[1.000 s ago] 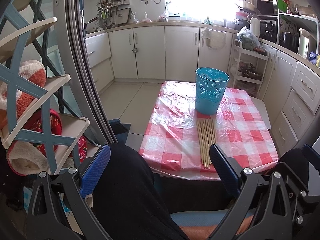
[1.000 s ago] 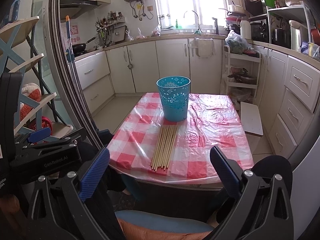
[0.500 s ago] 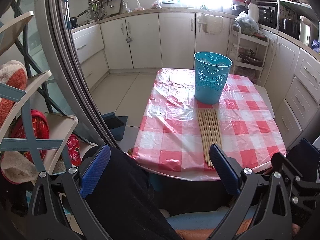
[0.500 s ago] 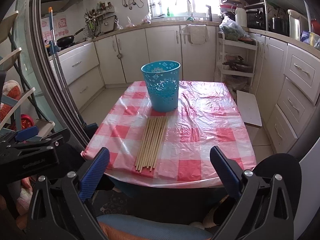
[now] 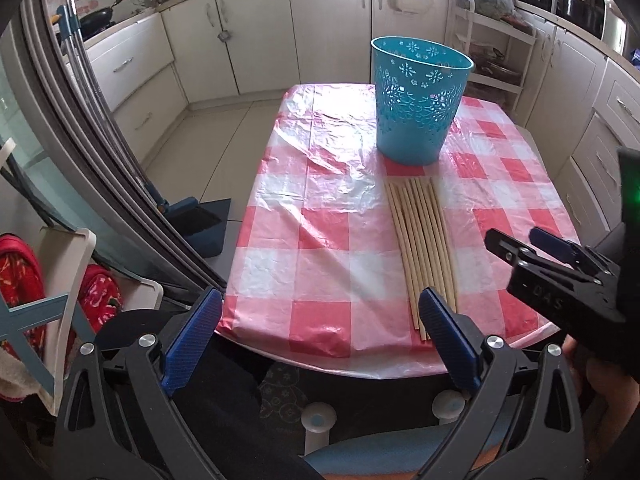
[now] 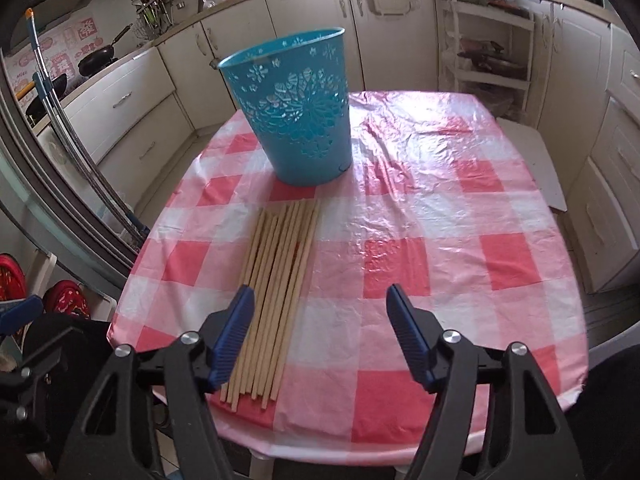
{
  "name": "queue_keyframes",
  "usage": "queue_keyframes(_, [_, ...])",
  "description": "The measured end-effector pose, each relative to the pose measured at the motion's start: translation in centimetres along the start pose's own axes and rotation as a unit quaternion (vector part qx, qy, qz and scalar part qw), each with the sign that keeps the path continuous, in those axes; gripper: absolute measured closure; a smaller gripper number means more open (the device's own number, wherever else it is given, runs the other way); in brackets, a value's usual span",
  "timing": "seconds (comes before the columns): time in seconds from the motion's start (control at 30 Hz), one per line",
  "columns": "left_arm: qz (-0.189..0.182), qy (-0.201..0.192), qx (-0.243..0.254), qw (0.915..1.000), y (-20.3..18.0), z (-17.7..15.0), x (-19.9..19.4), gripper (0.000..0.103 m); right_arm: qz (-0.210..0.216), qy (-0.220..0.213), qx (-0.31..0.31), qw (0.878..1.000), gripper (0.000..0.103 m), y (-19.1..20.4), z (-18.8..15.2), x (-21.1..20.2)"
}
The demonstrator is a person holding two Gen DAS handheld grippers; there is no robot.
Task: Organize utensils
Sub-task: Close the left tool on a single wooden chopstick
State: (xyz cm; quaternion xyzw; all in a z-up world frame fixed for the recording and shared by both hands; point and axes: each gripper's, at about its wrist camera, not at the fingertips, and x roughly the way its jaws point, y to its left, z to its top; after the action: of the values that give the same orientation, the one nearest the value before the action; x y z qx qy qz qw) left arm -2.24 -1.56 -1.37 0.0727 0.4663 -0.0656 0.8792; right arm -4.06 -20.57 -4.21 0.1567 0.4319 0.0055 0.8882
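Both tools had moved in toward the desk (image 6: 440, 208) over the last second; desk, chopsticks and bin showed bigger and lower in both views than a second ago. Approach phase, nothing grasped yet.

Right tool (image 6: 320, 332) was over the near desk edge, jaws spread wide, empty. Compared with half a second ago its gap looked a bit narrower, still clearly apart. Its left finger (image 6: 234, 336) sat over the near ends of the chopsticks (image 6: 276, 280); contact could not be told. Seen from the left view, the right tool (image 5: 532, 248) hung just right of the row.

Left tool (image 5: 320, 344) was also wide and empty, back at the near desk edge. Its right finger (image 5: 448, 344) covered the near tips of the chopsticks (image 5: 420, 240).

Chopsticks lay flat in a tidy row on the checked plastic cover, running from the near edge up to the base of the blue bin (image 6: 292, 112), far ends just short of it. Row unchanged since earlier frames. Bin (image 5: 416, 100) stood upright mid-desk, looked empty as far as visible.

Meaning for the task: likely goal is chopsticks into the bin, none in yet. Right tool looked like the one lining up for the first pick. Thin sticks packed side by side on slick plastic, so taking just one could nudge the others.
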Motion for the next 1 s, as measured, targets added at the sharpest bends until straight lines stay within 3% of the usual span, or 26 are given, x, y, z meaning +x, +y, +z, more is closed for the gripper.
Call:
queue_keyframes(0.07, [0.0, 0.007, -0.006, 1.0, 0.1, 0.3, 0.9, 0.008, -0.001, 0.012, -0.009, 1.0, 0.051, 0.4, 0.6, 1.7])
queue_keyframes(0.27, [-0.004, 0.018, -0.024, 0.9995, 0.9, 1.3, 3.2, 0.009, -0.004, 0.033, -0.008, 0.999, 0.068, 0.3, 1.9, 6.0])
queue_keyframes(0.57, [-0.016, 0.031, -0.028, 0.999, 0.3, 2.9, 6.6, 0.009, -0.001, 0.036, -0.033, 0.999, 0.072, 0.7, 3.3, 8.3])
queue_keyframes(0.83, [-0.015, 0.052, -0.012, 0.9984, -2.4, 5.1, 10.6, 0.009, -0.004, 0.06, -0.073, 0.996, 0.079, 0.2, 4.2, 9.0])
queue_keyframes(1.0, [-0.004, 0.067, -0.007, 0.9977, -3.7, 6.1, 13.7, 0.012, 0.002, 0.089, -0.106, 0.99, 0.092, -0.7, 4.2, 8.8])
